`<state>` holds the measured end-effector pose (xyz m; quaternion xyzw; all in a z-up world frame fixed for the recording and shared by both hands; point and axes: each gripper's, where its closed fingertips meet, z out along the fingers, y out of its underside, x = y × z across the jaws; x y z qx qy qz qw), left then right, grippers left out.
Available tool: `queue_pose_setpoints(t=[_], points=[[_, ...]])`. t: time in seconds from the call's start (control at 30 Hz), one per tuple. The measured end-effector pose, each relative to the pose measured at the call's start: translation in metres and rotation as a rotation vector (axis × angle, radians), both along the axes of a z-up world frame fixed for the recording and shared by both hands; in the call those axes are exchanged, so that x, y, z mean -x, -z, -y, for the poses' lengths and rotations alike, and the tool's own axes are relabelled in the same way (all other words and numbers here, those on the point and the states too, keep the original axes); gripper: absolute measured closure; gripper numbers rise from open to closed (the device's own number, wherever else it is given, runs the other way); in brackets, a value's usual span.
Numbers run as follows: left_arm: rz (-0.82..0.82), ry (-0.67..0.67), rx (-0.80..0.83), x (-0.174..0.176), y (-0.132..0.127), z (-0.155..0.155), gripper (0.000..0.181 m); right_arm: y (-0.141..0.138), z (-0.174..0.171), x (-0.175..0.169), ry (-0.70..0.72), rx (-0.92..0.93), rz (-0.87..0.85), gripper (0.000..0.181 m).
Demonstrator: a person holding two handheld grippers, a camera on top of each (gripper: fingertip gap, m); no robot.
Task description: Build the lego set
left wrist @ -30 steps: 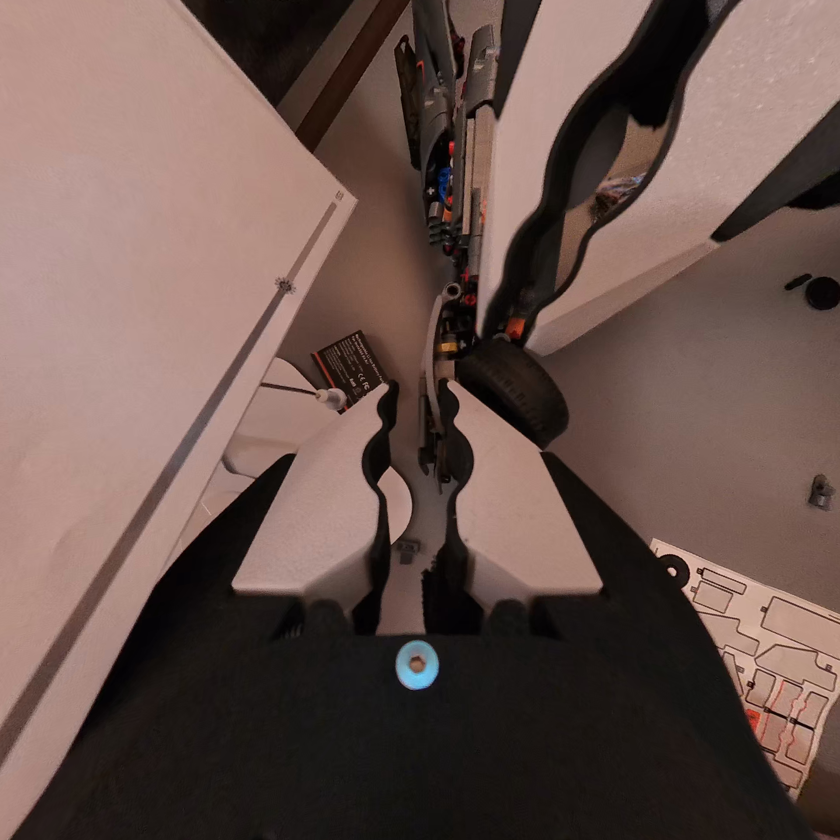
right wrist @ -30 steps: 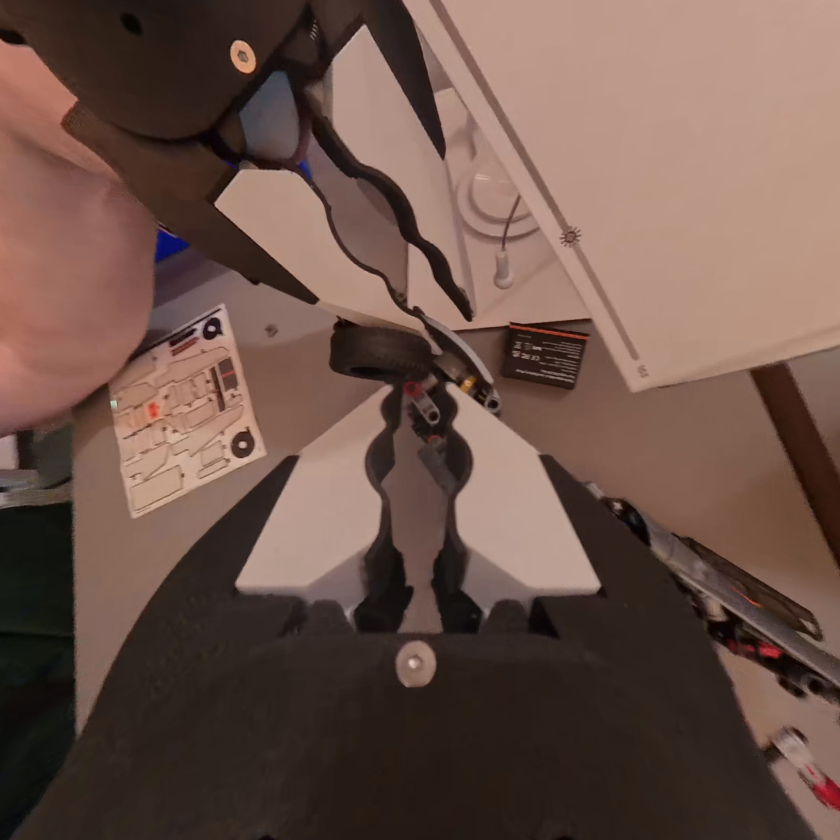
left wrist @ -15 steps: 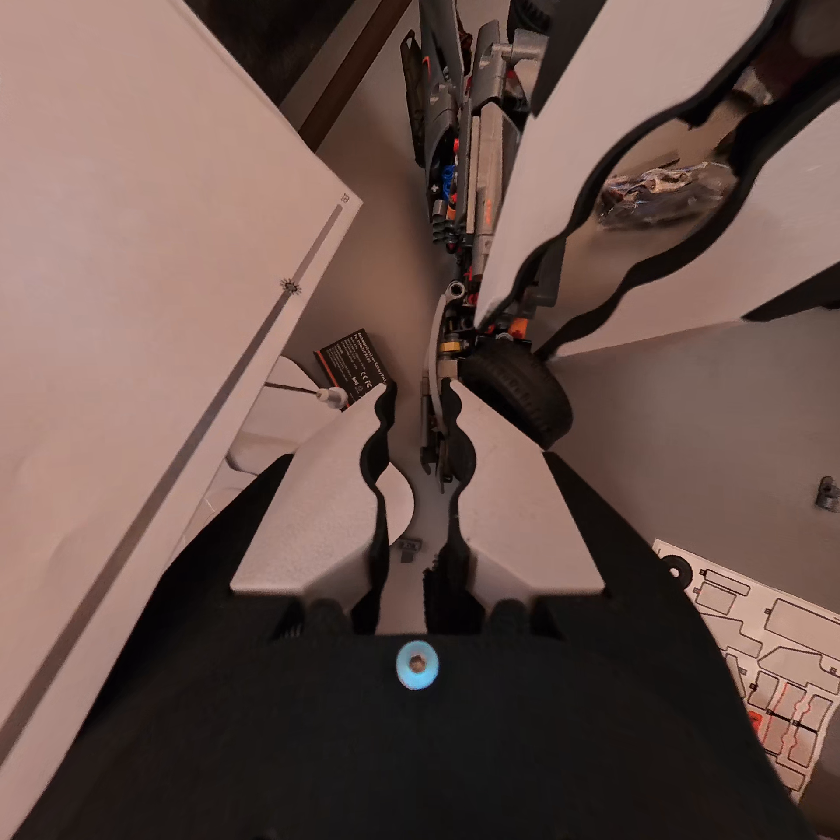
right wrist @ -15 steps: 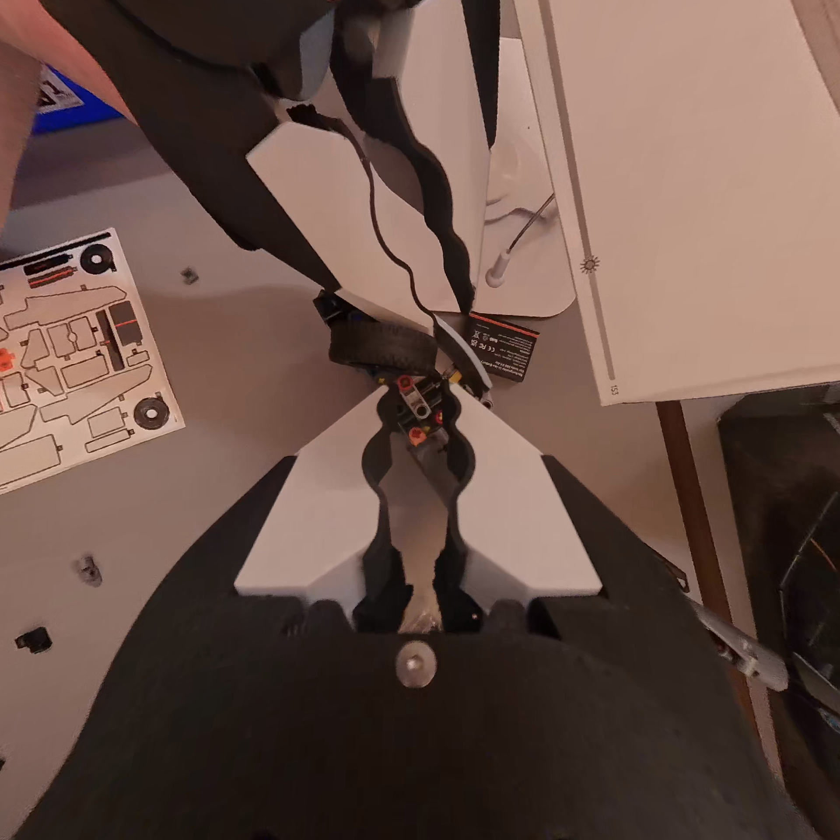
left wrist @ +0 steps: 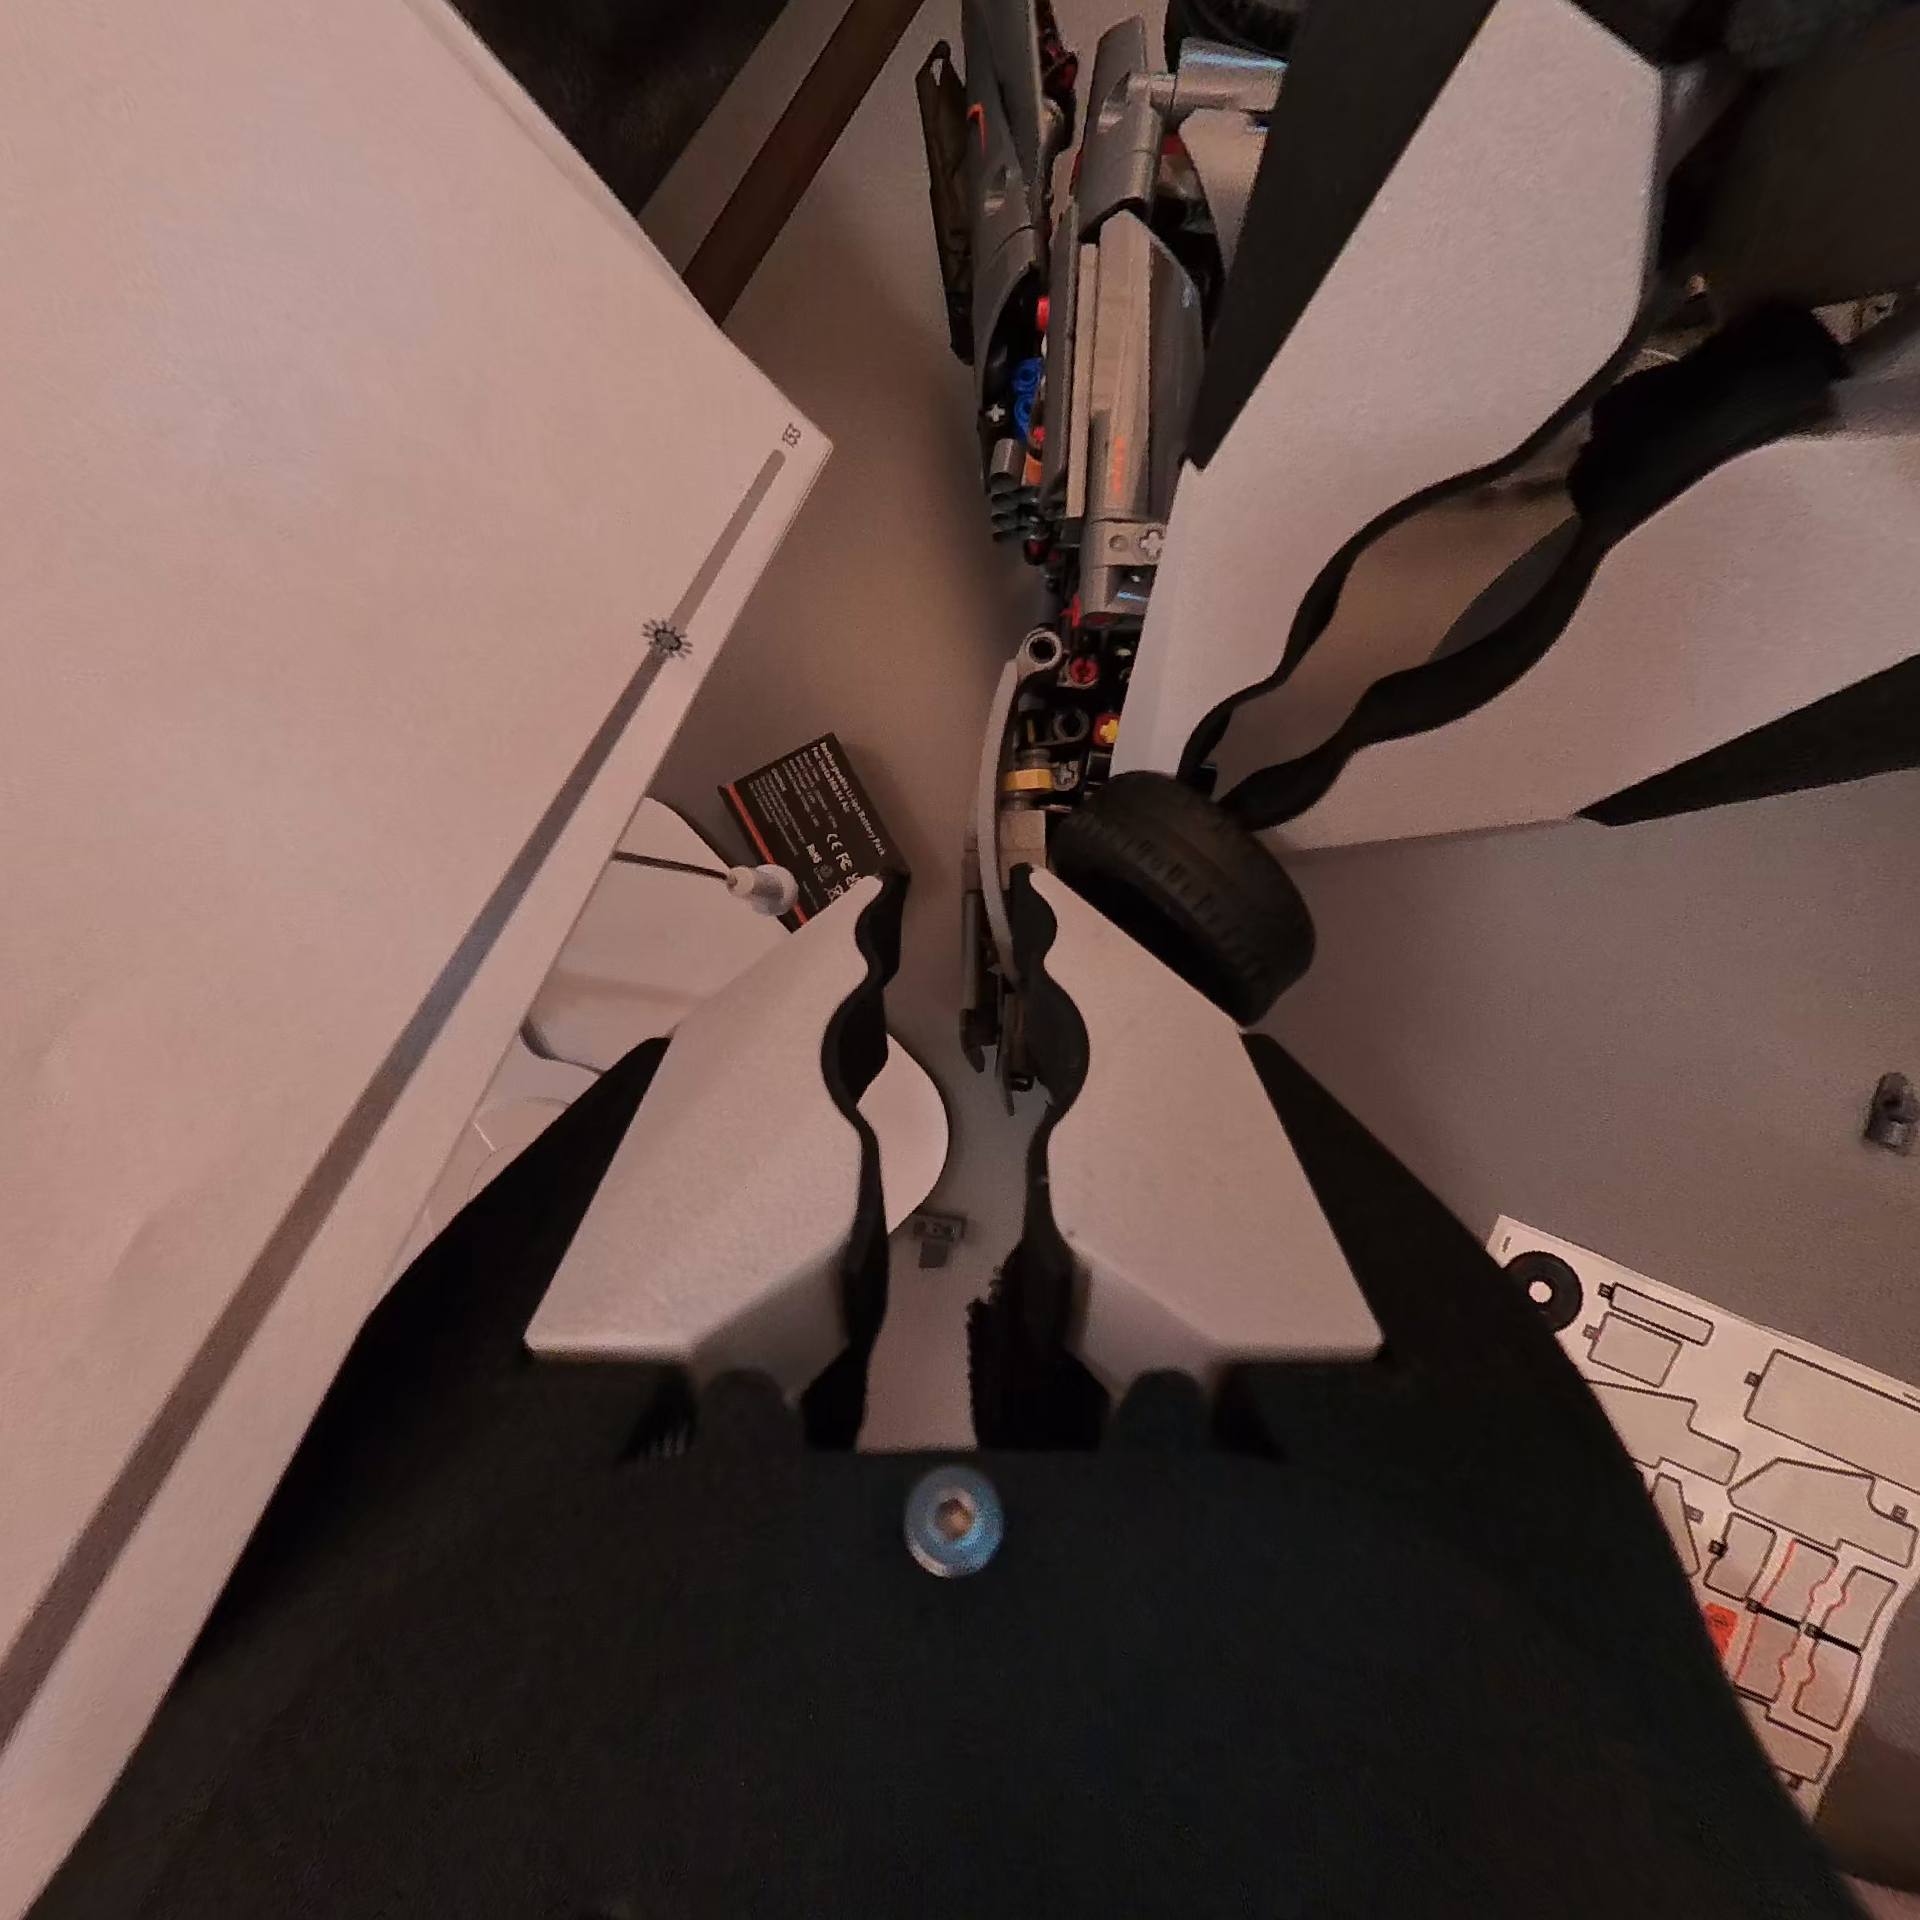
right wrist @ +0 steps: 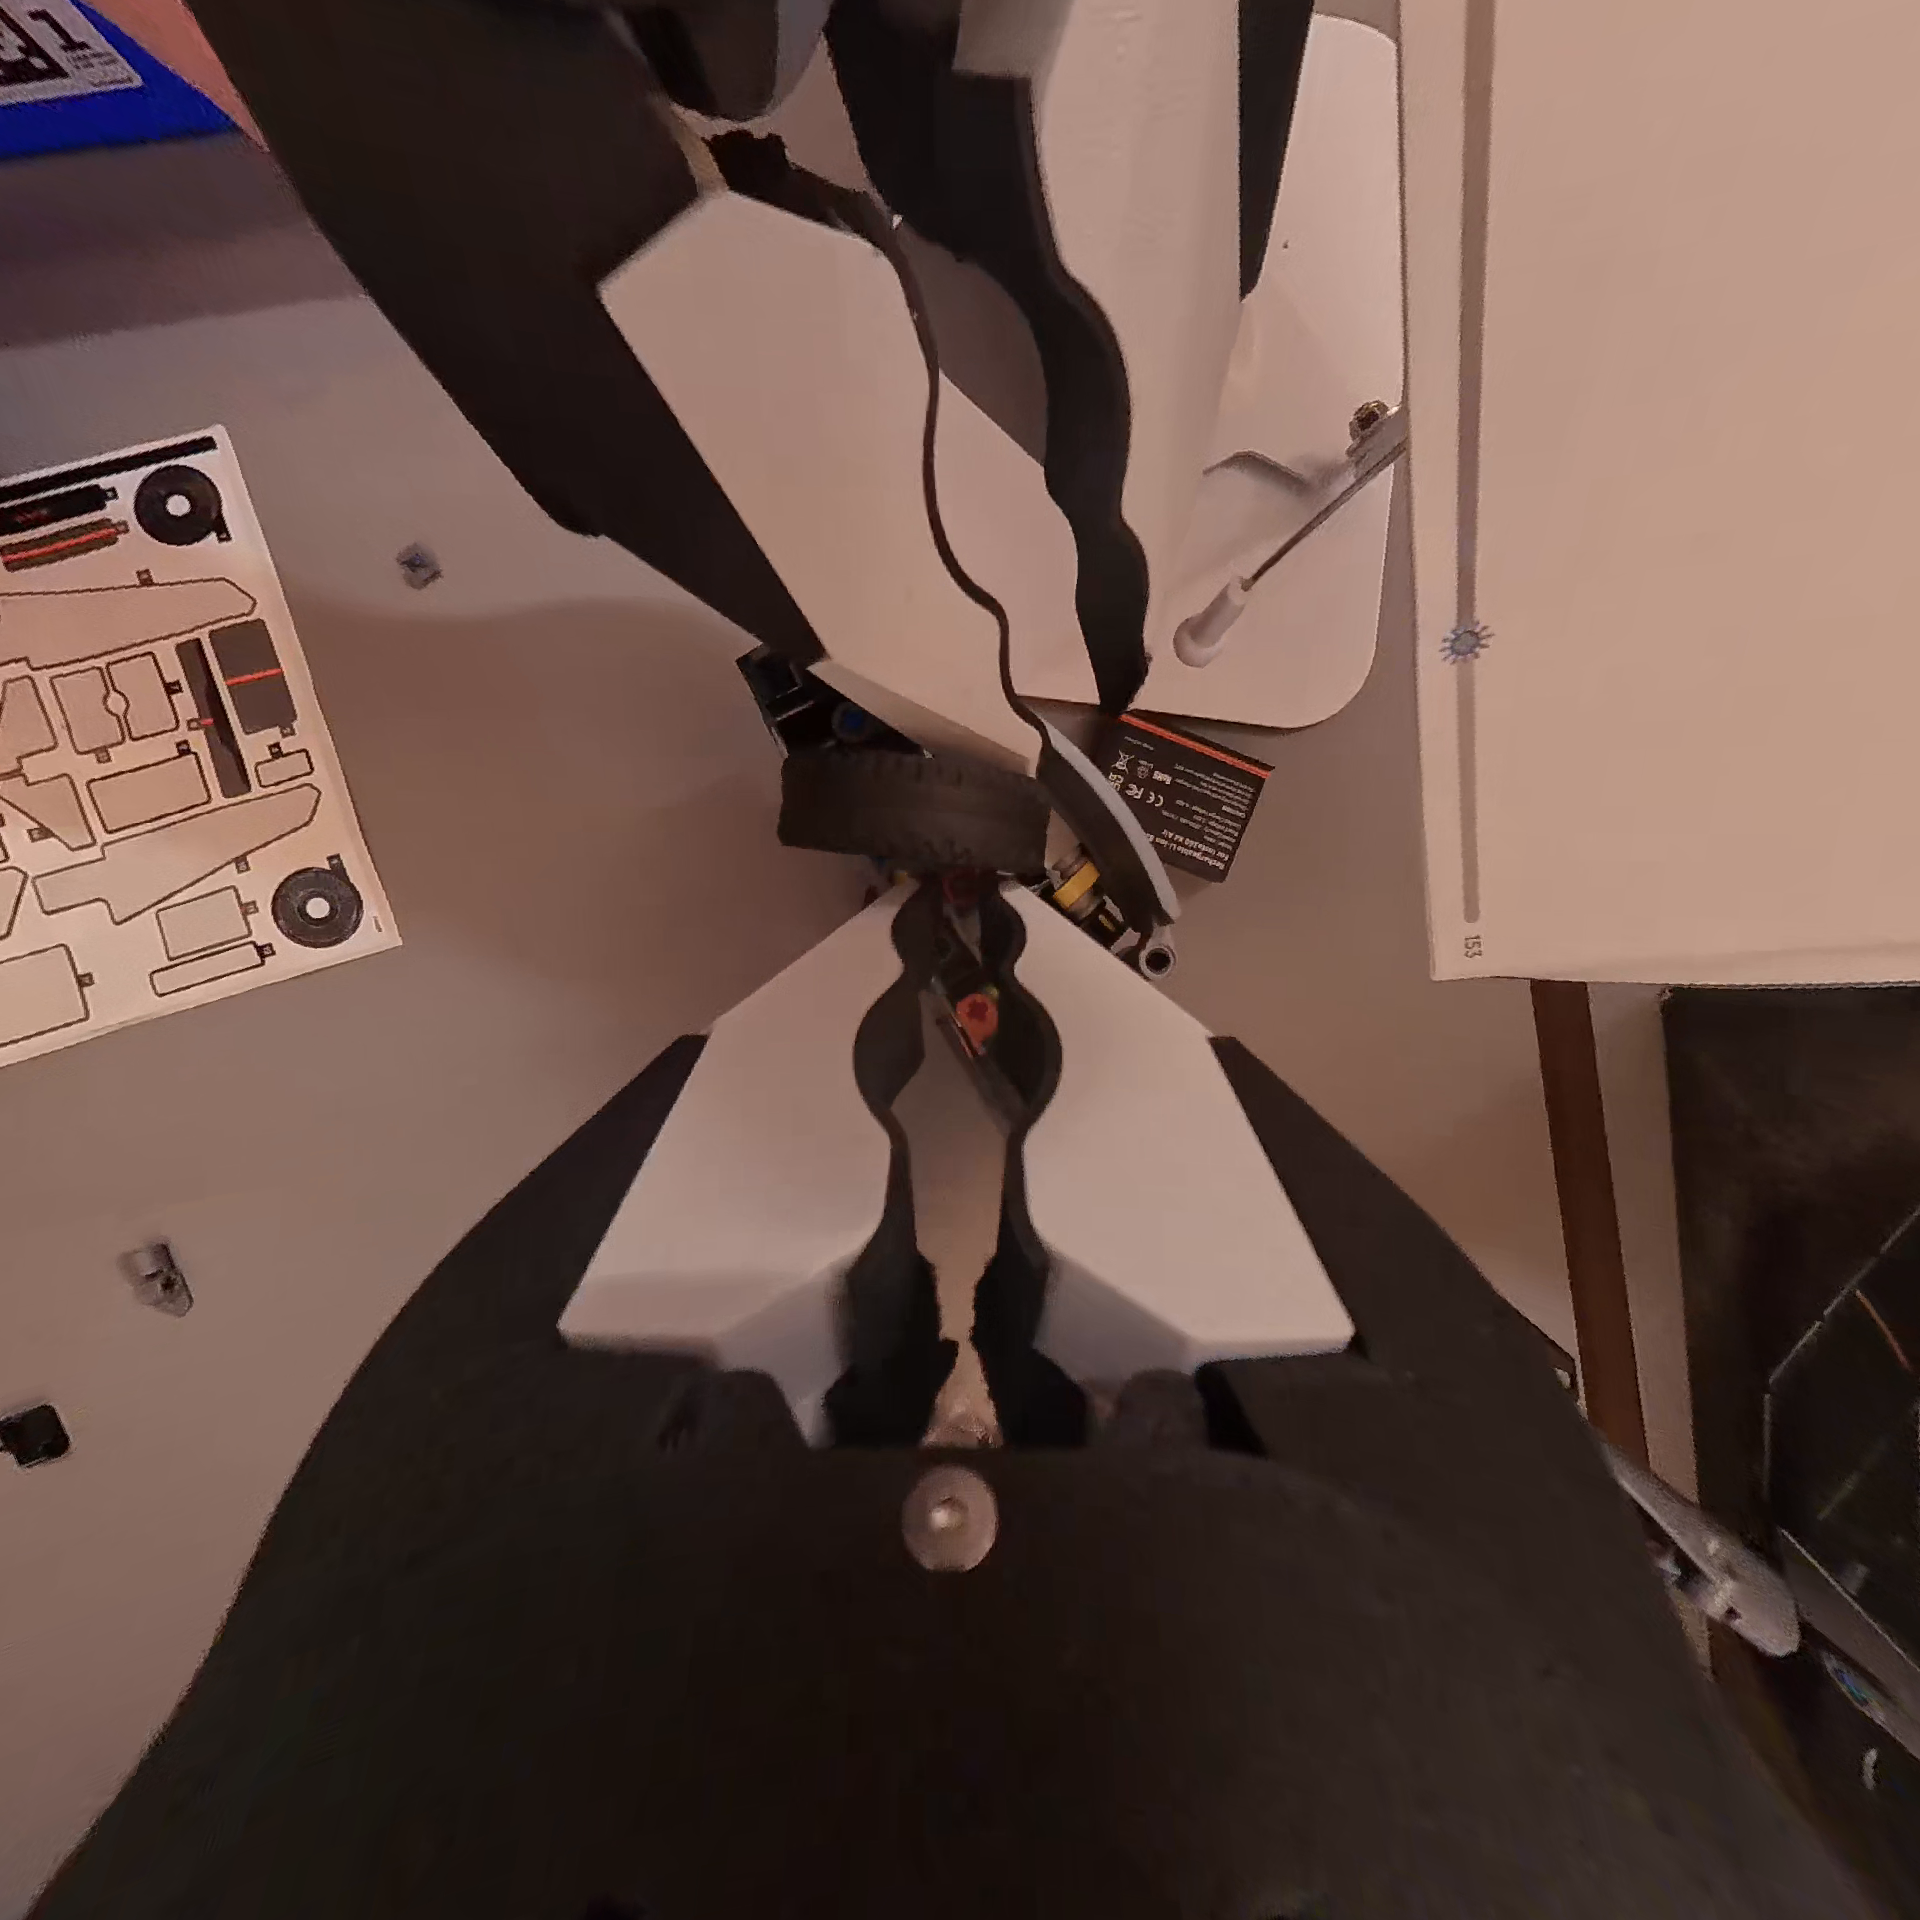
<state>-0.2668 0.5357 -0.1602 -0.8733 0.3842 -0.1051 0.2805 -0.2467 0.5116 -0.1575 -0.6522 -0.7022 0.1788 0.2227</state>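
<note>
Lego car [left wrist: 1117, 436]: long grey/black model w/ red, blue, yellow pins, held up off the grey table [left wrist: 1558, 1039] betw. both grippers; front end near L gripper, body runs away toward top of L wrist view.
L gripper [left wrist: 956, 894]: fingers not fully together, narrow gap; grasping thin curved grey panel [left wrist: 997, 831] at car's front end, panel pressed vs the right-hand pad.
R gripper [right wrist: 956, 894]: clenched on car's dark pin section, a red pin [right wrist: 977, 1010] sits betw. the pads; in L wrist view it comes in from upper right, tips just above the wheel.
Wheel [left wrist: 1184, 894]: black tyre, on the car, just beside L gripper's tip; in R wrist view right past R gripper's tips.
Booklet [left wrist: 312, 623]: big white open page, left side, partly over a white device w/ thin cable.
Battery pack [left wrist: 816, 826]: small black block w/ red stripe, flat on table, near car's front.
Sticker sheet [right wrist: 156, 748]: white, on table, well apart from car.
Loose bits: small grey piece [right wrist: 161, 1273] & small black piece [right wrist: 36, 1439] on table, apart from the rest.
</note>
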Motion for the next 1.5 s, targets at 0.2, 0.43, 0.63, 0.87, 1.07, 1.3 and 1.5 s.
queue_pose_setpoints(t=[0.2, 0.43, 0.63, 0.87, 1.07, 1.3, 1.5], points=[[0.002, 0.006, 0.0, -0.001, -0.001, 0.001, 0.161, -0.004, 0.001, -0.008, 0.018, 0.016, -0.005, 0.164], [-0.009, 0.005, -0.003, -0.001, -0.001, 0.001, 0.162, -0.027, 0.002, -0.02, 0.051, 0.017, -0.098, 0.147], [-0.019, 0.002, -0.008, -0.001, -0.001, 0.001, 0.164, -0.029, 0.001, 0.002, -0.03, -0.181, -0.095, 0.133], [-0.022, 0.004, -0.001, 0.0, 0.001, 0.0, 0.166, -0.024, -0.004, 0.004, -0.06, -0.322, -0.039, 0.156], [-0.015, 0.011, -0.005, -0.003, -0.001, 0.002, 0.162, -0.033, -0.006, 0.001, -0.033, -0.383, -0.084, 0.173], [0.002, 0.017, -0.004, -0.005, -0.002, 0.003, 0.159, -0.033, -0.002, -0.001, -0.019, -0.356, -0.099, 0.174], [0.011, 0.026, -0.012, -0.005, -0.005, 0.003, 0.158, -0.036, 0.003, -0.007, -0.004, -0.309, -0.134, 0.174]])
